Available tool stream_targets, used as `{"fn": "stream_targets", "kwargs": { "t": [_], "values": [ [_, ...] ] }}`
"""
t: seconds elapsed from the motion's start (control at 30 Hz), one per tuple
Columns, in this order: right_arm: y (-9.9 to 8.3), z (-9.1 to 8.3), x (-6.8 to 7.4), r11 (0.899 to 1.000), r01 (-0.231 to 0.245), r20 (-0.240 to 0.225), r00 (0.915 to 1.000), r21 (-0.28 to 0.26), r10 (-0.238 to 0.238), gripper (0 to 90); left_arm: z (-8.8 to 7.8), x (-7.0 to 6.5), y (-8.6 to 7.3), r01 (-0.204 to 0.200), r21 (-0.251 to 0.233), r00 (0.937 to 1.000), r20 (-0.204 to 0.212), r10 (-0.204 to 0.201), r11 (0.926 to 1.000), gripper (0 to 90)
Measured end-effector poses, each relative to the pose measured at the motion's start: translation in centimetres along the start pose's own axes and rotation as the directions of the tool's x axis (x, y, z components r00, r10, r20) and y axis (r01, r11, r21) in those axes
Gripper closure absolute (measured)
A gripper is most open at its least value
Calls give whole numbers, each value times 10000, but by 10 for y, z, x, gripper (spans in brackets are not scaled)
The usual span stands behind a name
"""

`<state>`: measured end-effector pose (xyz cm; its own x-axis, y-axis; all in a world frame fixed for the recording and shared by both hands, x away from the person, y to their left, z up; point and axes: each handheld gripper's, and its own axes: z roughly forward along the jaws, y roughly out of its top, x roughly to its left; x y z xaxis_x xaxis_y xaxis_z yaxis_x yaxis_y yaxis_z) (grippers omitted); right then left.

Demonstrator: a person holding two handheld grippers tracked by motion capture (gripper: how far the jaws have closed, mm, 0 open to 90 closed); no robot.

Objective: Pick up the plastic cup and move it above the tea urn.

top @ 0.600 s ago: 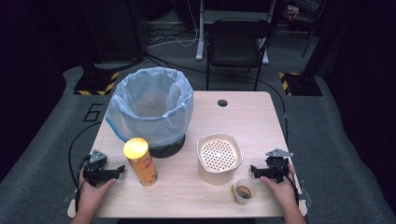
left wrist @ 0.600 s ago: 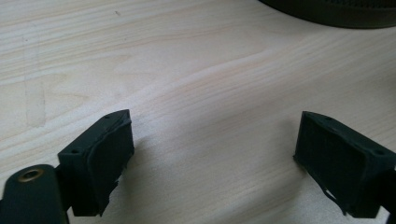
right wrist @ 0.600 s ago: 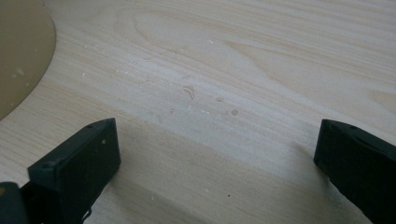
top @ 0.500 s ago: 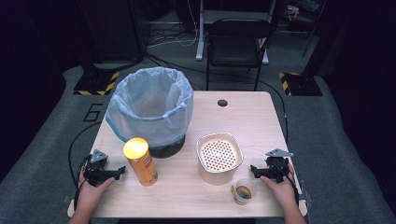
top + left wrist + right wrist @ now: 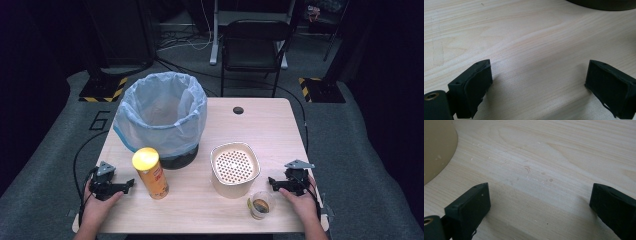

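On the light wooden table (image 5: 270, 127) my left gripper (image 5: 129, 184) rests at the front left, held by a hand, jaws open and pointing toward a tall crisp tube (image 5: 150, 172) with a yellow lid. In the left gripper view the left gripper (image 5: 539, 87) has only bare wood between its black pads (image 5: 477, 86). My right gripper (image 5: 272, 183) lies at the front right, open, just right of a small clear cup (image 5: 260, 204) with brown contents and a beige perforated container (image 5: 235, 169). The right gripper (image 5: 540, 208) likewise frames bare tabletop, with the beige container (image 5: 437, 150) at the far left.
A bin lined with a pale blue bag (image 5: 161, 117) stands at the back left of the table, its dark base (image 5: 604, 3) showing in the left gripper view. A round hole (image 5: 238, 110) sits near the far edge. A black chair (image 5: 255, 47) stands behind the table.
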<state>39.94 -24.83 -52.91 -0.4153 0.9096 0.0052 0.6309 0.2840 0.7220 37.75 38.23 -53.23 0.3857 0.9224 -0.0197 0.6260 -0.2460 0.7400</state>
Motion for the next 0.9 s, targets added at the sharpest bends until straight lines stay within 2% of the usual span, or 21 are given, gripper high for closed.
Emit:
{"fn": "stream_targets", "kwargs": {
  "t": [0.13, 0.27, 0.37, 0.4, 0.47, 0.6, 0.73, 0.77, 0.8, 0.9],
  "values": [
    [-1, -3, 0, 9996, -22, -6, 10000, -268, 21, 160, 0, 0, 0, -12, 15, 10000, 13, 12, 10000, 65],
    [-2, -4, 0, 9996, -44, -76, 10000, -288, 42, 174, 0, 0, 0, -4, 12, 10000, 11, 4, 10000, 65],
    [-1, -6, -2, 9995, 50, -196, 9998, -306, -56, 248, 0, -1, 0, -11, 50, 10000, -89, 12, 10000, 65],
    [0, -9, -4, 9996, -166, -380, 9992, -206, 158, 255, 0, -1, 0, 17, 44, 10000, -85, -17, 10000, 66],
    [1, -13, -5, 9997, -92, -410, 9991, -225, 83, 278, 0, -1, 0, 78, 0, 9999, -126, -78, 10000, 67],
    [7, -26, -3, 9999, 91, -550, 9984, -147, -99, 302, -1, -1, 1, -23, 224, 10000, -78, 25, 9997, 68],
    [11, -38, 1, 9997, 199, -825, 9964, -116, -208, 302, -1, -1, 0, 16, 128, 9998, -186, -14, 9999, 68],
    [12, -42, 3, 9994, 304, -818, 9961, -170, -317, 302, -1, -1, 0, 17, 123, 9998, -190, -14, 9999, 68],
    [14, -50, 6, 9989, 356, -1014, 9941, -289, -383, 302, -1, -1, 0, 21, 122, 9998, -192, -18, 9999, 68],
    [16, -58, 8, 9978, 524, -1066, 9927, -418, -566, 302, -1, -1, 0, 20, 124, 9998, -195, -17, 9999, 68]
  ]
}}
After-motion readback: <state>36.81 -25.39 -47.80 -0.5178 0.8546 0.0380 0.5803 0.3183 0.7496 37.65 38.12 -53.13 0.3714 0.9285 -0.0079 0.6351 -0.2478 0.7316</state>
